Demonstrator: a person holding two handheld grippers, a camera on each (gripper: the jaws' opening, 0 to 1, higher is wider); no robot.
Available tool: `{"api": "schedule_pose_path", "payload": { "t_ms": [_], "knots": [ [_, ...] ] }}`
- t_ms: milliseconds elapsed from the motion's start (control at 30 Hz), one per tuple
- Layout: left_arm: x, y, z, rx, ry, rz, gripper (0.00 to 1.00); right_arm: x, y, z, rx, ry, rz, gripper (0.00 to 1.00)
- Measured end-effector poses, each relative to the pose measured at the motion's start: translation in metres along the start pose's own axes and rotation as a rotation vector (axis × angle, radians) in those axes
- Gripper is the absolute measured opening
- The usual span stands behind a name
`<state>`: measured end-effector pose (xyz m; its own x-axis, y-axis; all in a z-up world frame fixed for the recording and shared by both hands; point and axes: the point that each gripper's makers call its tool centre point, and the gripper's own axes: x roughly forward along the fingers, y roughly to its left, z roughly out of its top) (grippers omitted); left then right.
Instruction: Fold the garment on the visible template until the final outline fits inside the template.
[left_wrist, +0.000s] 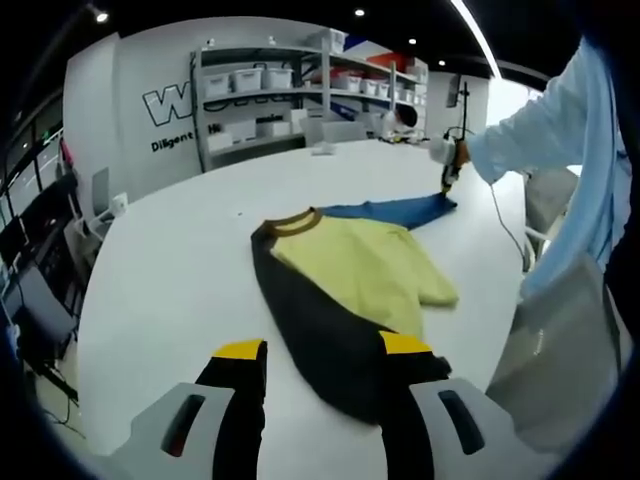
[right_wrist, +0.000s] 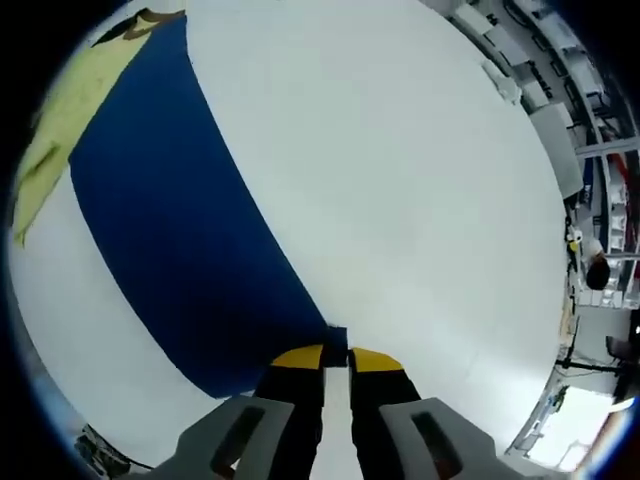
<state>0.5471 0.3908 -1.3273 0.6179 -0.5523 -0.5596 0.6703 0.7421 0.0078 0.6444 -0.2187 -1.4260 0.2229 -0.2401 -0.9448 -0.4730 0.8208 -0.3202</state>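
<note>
Ceiling spotlights (left_wrist: 358, 12) light my white table (left_wrist: 170, 270) brightly and evenly (soft shadows only); fisheye bends the edges, slight blur throughout.

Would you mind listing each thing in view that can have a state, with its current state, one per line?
Garment: lying on the white table, partly folded, dark side panel up, blue part stretched out toward the right hand-held gripper.
Left hand-held gripper: open, jaws apart over the garment's near dark edge, gripping nothing.
Right hand-held gripper: shut on the blue fabric's corner.
Blue fabric: spread flat, smooth.
</note>
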Motion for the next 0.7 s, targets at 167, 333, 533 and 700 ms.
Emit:
{"api": "schedule_pose_path", "payload": {
  "t_ms": [167,333,533,700],
  "knots": [
    [0.001,-0.002,0.001,0.001,-0.011,-0.007,0.41,-0.013,0.006,-0.002,0.131,-0.085,0.059,0.05],
    [0.001,-0.006,0.003,0.009,-0.017,-0.021,0.41,-0.022,0.012,-0.017,0.209,-0.131,0.096,0.07],
    [0.001,-0.008,0.01,0.023,-0.032,-0.035,0.41,-0.025,0.021,-0.029,0.229,-0.144,0.102,0.07],
    [0.0,-0.011,0.015,0.035,-0.038,-0.045,0.41,-0.028,0.03,-0.028,0.279,-0.177,0.133,0.1]
  ]
}}
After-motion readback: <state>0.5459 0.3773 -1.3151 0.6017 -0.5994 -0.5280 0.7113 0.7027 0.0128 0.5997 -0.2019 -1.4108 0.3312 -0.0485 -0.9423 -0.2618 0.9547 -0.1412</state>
